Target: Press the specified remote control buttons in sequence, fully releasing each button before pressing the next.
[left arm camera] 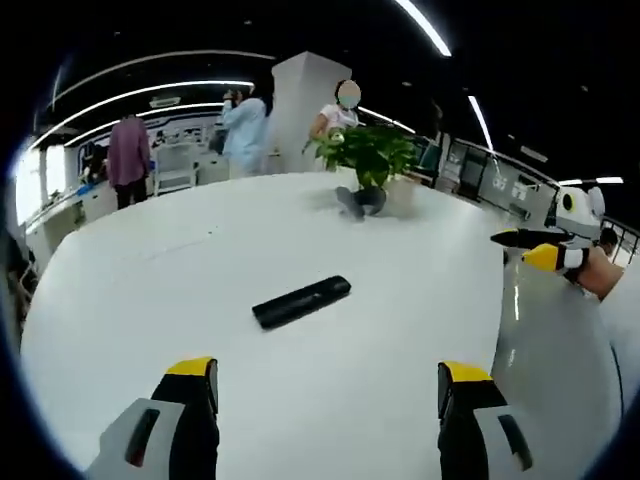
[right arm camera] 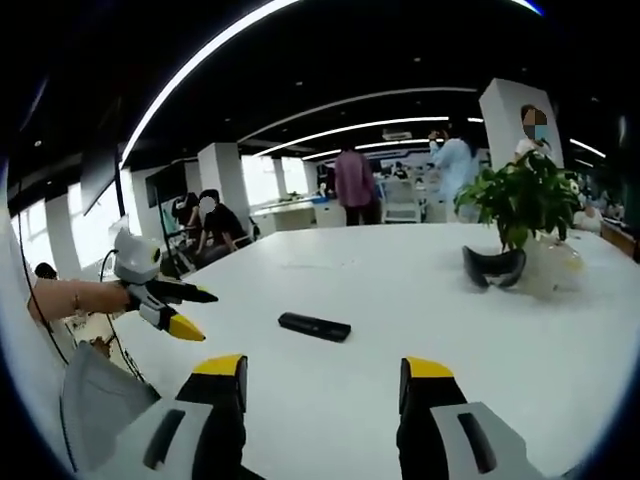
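we hold both grippers back w/ jaws spread, pinching nothing: left gripper (left arm camera: 327, 385), right gripper (right arm camera: 322, 380). the remote (left arm camera: 301, 301) lies flat mid white table (left arm camera: 150, 300), well apart, so it's visible & untouched before any press

A white table (left arm camera: 150, 300) extends ahead of the jaws. A potted green plant (left arm camera: 368, 160) stands at its far edge, with a dark headset-like object (right arm camera: 493, 267) just beside it. Several people (left arm camera: 128, 155) stand well beyond, near a white pillar (left arm camera: 300, 105).
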`<state>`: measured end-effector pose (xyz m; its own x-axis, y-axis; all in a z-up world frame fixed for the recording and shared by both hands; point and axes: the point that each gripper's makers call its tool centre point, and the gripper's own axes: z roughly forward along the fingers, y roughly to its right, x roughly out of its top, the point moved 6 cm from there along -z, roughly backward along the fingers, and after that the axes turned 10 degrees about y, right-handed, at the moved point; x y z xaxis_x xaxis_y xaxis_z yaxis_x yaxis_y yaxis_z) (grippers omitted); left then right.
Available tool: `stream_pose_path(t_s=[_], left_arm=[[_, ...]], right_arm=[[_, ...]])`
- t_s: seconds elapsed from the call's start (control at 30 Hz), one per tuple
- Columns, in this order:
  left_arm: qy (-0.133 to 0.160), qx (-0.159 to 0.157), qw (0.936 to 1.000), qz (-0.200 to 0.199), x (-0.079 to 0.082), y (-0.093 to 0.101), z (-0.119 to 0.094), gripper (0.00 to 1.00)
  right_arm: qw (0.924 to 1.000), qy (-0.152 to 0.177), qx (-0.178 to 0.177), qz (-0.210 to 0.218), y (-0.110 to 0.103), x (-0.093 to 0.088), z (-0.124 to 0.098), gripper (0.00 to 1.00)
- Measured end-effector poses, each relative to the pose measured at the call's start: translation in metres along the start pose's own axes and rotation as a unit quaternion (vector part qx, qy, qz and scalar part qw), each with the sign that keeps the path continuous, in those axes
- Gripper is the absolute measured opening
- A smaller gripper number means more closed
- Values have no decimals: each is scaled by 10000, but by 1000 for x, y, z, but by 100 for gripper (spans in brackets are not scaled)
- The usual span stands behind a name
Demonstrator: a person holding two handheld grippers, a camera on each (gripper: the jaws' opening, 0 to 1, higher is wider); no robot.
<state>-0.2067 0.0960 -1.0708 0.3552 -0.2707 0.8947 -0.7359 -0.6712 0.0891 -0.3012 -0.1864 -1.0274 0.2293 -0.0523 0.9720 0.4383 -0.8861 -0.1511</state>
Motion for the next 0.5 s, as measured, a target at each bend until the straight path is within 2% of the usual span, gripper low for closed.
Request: stream_pose_path(t_s=[0.1,0.17,0.33,0.37,0.5], left_arm=[[-239,-210,9989,336,3,-7,16,94],[-448,-350,9975,421,2,-9,25,93],[-685,-552,9936,704,4,-15,43,92],[-742,-602,9922,801,4,-17,47,92],[-1296,-836,9790,1332,0,-28,62,89]], right_arm=[[9998,-152,-80,-72,3,-3,-2,57],[9997,-211,-116,-104,5,-6,-3,56],[9993,-314,-179,-57,8,-9,-5,55],[9993,-329,-182,-55,9,-9,-5,55],[9990,-409,-195,-53,12,-11,-5,53]])
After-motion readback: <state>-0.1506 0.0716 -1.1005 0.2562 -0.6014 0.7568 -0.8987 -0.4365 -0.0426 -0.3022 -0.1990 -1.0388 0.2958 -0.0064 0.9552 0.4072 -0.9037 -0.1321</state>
